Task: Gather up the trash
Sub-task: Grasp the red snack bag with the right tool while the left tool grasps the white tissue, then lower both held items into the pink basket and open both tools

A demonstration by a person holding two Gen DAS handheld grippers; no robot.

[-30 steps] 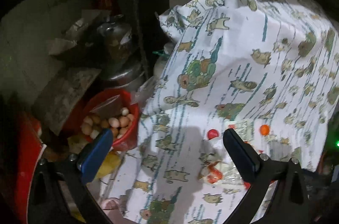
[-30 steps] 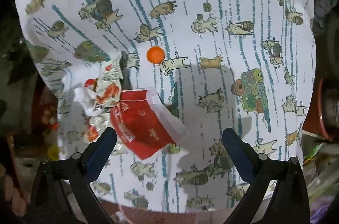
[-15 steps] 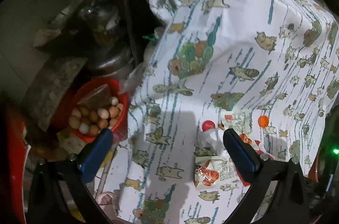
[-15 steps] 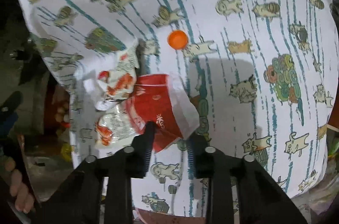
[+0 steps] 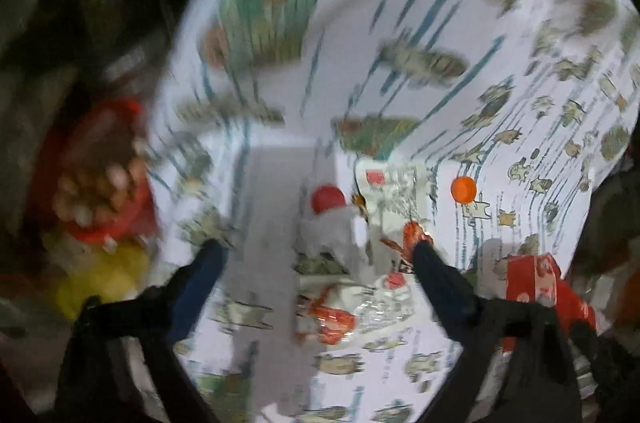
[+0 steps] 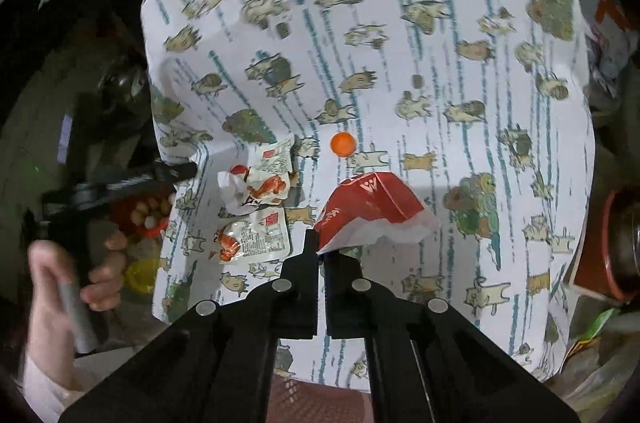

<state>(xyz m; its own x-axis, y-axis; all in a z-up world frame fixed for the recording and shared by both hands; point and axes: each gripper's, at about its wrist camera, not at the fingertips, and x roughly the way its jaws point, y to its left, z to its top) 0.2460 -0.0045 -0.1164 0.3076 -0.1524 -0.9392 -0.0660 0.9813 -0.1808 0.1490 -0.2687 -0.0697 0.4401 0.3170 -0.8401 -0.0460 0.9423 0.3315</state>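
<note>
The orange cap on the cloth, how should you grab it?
Grip the orange cap across its round rim, coming straight down from above. It lies flat and alone on the tablecloth, so open fingers can straddle it.

Trash sat on the tablecloth [image 6: 400, 71]: bottle cap [image 6: 343, 144] farthest back, carton [image 6: 370, 211] in front of it and slightly right, pinched at its near edge by the right gripper [image 6: 321, 255]. Two wrappers [image 6: 256, 237] lay left of the carton, one behind the other, with a crumpled tissue [image 6: 231, 189] touching the rear one's left side. Egg bowl [image 6: 146, 215] sat off the cloth's left edge, lower down.
</note>
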